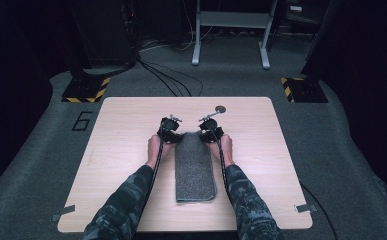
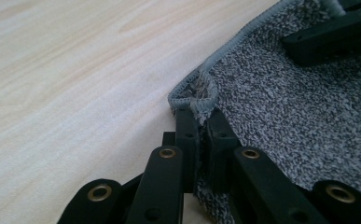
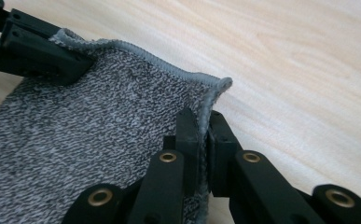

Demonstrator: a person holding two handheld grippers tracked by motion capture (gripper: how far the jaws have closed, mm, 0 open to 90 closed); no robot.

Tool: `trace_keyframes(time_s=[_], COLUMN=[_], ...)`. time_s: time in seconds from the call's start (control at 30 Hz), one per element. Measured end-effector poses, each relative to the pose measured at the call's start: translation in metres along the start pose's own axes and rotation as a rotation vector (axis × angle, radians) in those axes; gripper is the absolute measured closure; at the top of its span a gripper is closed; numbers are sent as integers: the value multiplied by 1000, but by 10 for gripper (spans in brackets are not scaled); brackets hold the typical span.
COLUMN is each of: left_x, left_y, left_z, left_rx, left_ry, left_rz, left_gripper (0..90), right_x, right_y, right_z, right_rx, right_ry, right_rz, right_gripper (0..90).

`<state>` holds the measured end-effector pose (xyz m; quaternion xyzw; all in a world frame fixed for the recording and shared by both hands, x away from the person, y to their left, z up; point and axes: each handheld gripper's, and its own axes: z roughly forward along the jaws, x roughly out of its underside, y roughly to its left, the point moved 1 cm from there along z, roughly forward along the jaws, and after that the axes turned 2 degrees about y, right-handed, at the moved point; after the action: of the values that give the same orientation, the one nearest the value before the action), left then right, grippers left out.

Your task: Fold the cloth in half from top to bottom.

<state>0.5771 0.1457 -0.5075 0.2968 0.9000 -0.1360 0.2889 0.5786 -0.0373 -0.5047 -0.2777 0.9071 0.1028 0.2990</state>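
So the wooden tabletop (image 1: 131, 150) has my grey towel (image 1: 195, 167) lying folded into a long strip down the middle, between my forearms. My left claw (image 2: 200, 122) is clamped onto the towel's far left corner, and my right claw (image 3: 202, 122) is pinching the far right corner, stitched hem poking up between the jaws.

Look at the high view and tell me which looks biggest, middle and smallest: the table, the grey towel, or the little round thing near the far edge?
1. Table, by far the biggest.
2. Grey towel, a long strip lying on the table.
3. Little round thing, a tiny disc.
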Motion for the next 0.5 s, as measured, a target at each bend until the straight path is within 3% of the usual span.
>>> trace_keyframes(time_s=[0.5], left_x=[-18], left_y=[2], left_z=[-27], left_rx=[-39], left_ry=[-103], left_rz=[40], left_gripper=[854], right_x=[-15], right_y=[2], right_z=[-33], right_rx=[25], right_ry=[-108], right_rz=[-31], right_gripper=[866])
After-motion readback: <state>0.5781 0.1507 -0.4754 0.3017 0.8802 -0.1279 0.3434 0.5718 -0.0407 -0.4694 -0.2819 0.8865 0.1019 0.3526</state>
